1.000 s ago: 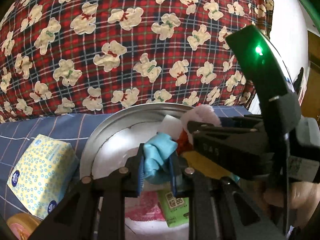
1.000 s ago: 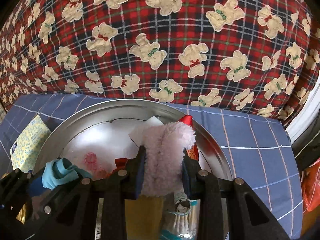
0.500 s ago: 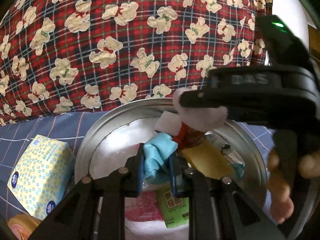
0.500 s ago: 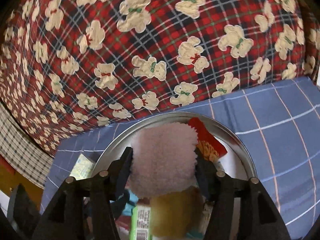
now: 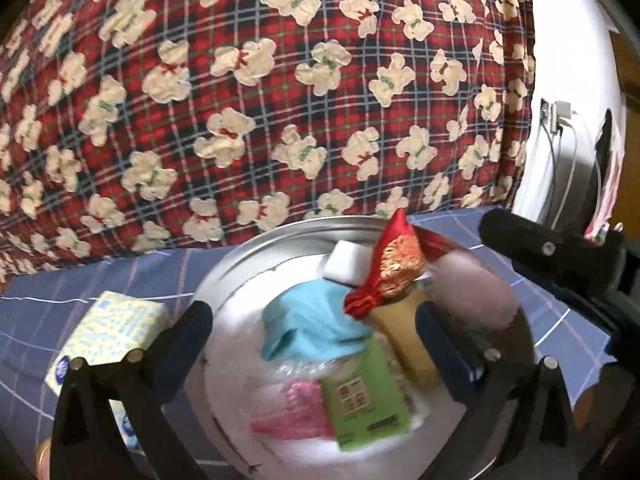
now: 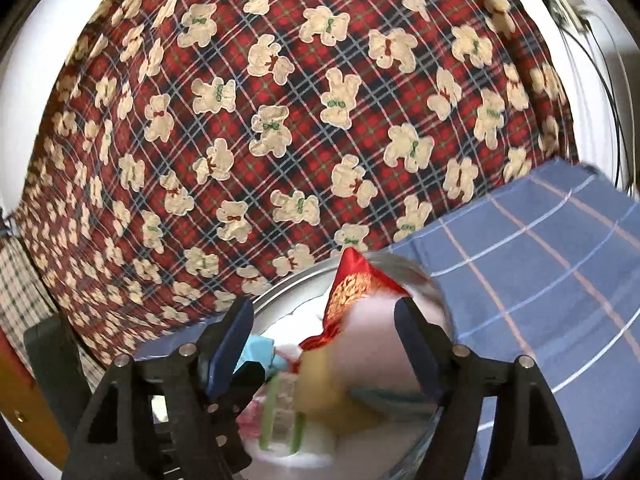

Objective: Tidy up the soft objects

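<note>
A round metal basin (image 5: 240,256) sits on a blue checked sheet and holds soft things. In the left wrist view a light blue cloth (image 5: 316,328) lies in it beside a red and gold pouch (image 5: 392,268), a blurred pink fluffy piece (image 5: 472,292), a yellow item (image 5: 404,332), a green packet (image 5: 364,400) and a pink cloth (image 5: 292,412). My left gripper (image 5: 316,344) is open above the basin, empty. My right gripper (image 6: 324,344) is open over the basin (image 6: 288,292), with the red pouch (image 6: 352,292) and the blurred pink piece (image 6: 376,328) between its fingers.
A large red plaid pillow with bear print (image 5: 260,100) rises right behind the basin. A yellow tissue pack (image 5: 108,332) lies on the sheet left of the basin. A white wall with a socket and cables (image 5: 560,120) is at the right.
Both grippers have opened. The blue cloth dropped from the left one into the basin, and the pink fluffy piece dropped from the right one. The right gripper swung to the right.
</note>
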`<state>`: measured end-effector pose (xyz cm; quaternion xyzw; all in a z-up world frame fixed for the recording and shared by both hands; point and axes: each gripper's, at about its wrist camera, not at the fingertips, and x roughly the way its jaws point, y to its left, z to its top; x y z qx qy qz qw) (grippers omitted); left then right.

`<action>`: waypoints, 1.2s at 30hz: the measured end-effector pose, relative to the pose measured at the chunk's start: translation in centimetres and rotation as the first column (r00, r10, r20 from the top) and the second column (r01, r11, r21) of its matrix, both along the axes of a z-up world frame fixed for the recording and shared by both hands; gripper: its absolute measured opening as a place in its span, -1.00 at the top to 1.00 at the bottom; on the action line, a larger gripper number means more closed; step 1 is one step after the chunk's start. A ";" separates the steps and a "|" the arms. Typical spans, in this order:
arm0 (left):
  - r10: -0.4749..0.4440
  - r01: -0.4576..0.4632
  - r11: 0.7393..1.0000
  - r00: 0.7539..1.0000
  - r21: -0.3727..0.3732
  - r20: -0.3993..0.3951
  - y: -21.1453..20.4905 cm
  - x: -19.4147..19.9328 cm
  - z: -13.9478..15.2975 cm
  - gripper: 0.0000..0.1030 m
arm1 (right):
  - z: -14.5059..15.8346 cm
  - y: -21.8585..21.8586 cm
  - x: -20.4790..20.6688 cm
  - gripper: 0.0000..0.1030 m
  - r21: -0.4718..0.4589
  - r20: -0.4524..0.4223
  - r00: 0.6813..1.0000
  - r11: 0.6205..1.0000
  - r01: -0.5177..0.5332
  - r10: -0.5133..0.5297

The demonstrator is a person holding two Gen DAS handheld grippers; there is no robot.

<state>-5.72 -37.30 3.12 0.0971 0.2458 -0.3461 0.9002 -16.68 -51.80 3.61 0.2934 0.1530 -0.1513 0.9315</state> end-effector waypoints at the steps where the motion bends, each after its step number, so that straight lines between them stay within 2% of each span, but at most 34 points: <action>1: 0.006 -0.006 1.000 1.000 0.003 0.009 0.1 -0.1 -0.1 -0.99 | -0.2 0.2 0.0 -0.46 0.009 0.005 1.000 1.000 -0.001 0.001; 5: 0.023 -0.023 1.000 0.999 0.003 0.034 0.9 -0.4 -0.4 -0.99 | -1.3 0.6 -1.1 -0.46 0.025 0.009 0.999 0.999 0.041 -0.042; 7: 0.029 -0.029 1.000 0.999 -0.006 0.039 1.3 -0.6 -0.3 -0.99 | -1.4 1.1 -1.7 -0.46 -0.003 0.007 0.997 0.997 0.072 -0.072; 10: 0.038 -0.037 0.999 0.998 -0.027 0.051 2.0 -1.0 -0.1 -0.99 | -0.4 2.5 -2.8 -0.46 -0.116 0.026 0.992 0.985 0.126 -0.124; 15: 0.045 -0.042 0.998 0.997 -0.045 0.065 2.9 -1.7 -0.4 -0.99 | 0.8 4.9 -4.2 -0.47 -0.290 0.076 0.971 0.927 0.238 -0.225; 18: 0.046 -0.042 0.998 0.995 -0.045 0.086 3.3 -2.4 -0.5 -0.99 | 1.1 5.8 -4.8 -0.50 -0.352 0.104 0.963 0.896 0.270 -0.249; 27: 0.054 -0.042 0.995 0.990 -0.095 0.131 5.4 -4.2 -0.6 -0.99 | 1.4 8.0 -7.3 -0.51 -0.415 0.158 0.944 0.848 0.329 -0.289; 30: 0.053 -0.039 0.994 0.989 -0.100 0.136 5.8 -4.7 -0.6 -0.99 | 1.6 9.3 -8.0 -0.63 -0.466 0.186 0.935 0.811 0.354 -0.302; 32: 0.055 -0.040 0.994 0.988 -0.103 0.142 6.1 -5.0 -0.7 -0.99 | 1.7 10.1 -8.3 -0.64 -0.504 0.201 0.931 0.783 0.366 -0.306; 36: 0.064 -0.046 0.992 0.986 -0.119 0.156 6.9 -5.6 -0.6 -0.99 | 2.0 11.1 -8.8 -0.65 -0.535 0.231 0.923 0.753 0.384 -0.306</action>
